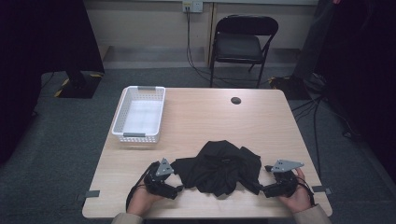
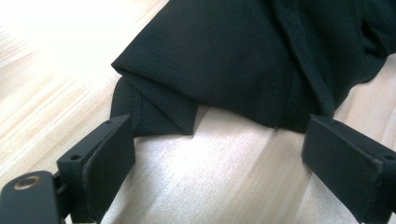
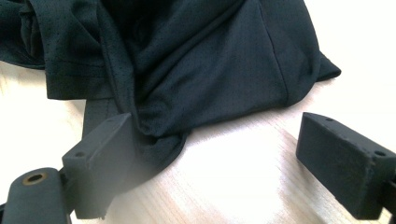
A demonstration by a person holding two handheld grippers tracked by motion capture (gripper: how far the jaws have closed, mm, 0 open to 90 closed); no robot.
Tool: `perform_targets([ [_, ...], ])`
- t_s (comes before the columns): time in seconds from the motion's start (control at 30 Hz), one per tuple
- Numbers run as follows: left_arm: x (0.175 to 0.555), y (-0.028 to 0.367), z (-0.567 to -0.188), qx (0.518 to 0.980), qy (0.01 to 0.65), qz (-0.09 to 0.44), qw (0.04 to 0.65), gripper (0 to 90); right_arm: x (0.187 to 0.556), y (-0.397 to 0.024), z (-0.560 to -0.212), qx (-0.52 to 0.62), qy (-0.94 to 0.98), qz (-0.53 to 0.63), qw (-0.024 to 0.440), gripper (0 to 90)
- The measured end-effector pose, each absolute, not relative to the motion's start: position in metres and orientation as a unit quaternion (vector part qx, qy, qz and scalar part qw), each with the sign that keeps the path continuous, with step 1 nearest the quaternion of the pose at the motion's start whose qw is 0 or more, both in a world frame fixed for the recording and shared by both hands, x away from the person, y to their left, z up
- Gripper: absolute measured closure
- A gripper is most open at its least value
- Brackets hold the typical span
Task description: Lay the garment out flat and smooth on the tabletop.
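Black garment (image 1: 219,167), a thin mesh-like fabric, lies crumpled in a loose heap on the wooden table (image 1: 210,116), between the two grippers and near the table's front edge. The left gripper (image 1: 176,190) rests low at the heap's left side, held by the person's left hand (image 1: 142,200); its jaws stand wide apart with nothing pinched between them. In the left gripper view, a folded corner of the cloth (image 2: 154,116) lies just ahead of the fingertips, close against the tip of the left-hand finger (image 2: 109,154), while the other finger (image 2: 348,163) sits just short of the hem; bare tabletop shows in the gap between them.

The right gripper (image 1: 264,189), held by the right hand (image 1: 296,196), rests at the heap's right side, jaws likewise spread wide and gripping nothing. In the right gripper view, a bunched fold of the garment (image 3: 159,135) touches the inner face of the left-hand finger (image 3: 100,158) and reaches a little way into the gap; the opposite finger (image 3: 345,163) stands well clear of the cloth on bare wood.

A white basket (image 1: 122,116) sits at the table's far left corner, well apart from both grippers.
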State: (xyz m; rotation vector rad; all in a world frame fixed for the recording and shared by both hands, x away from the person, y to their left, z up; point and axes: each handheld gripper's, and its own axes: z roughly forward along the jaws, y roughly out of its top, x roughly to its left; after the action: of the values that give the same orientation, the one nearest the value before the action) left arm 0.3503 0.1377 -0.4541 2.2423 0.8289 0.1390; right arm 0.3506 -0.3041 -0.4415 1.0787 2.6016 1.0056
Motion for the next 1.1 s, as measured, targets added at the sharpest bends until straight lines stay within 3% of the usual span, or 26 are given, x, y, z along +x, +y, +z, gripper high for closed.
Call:
perform_targets([
  [0.7,0.350,0.139,-0.454,0.868,0.334,0.058,0.362,9.7,0.350,-0.304,-0.441,0.363,0.866,0.337,0.074,11.1],
  [1.1,0.348,0.133,-0.447,0.868,0.351,0.037,0.349,13.5,0.347,-0.303,-0.430,0.367,0.850,0.374,0.056,15.6],
])
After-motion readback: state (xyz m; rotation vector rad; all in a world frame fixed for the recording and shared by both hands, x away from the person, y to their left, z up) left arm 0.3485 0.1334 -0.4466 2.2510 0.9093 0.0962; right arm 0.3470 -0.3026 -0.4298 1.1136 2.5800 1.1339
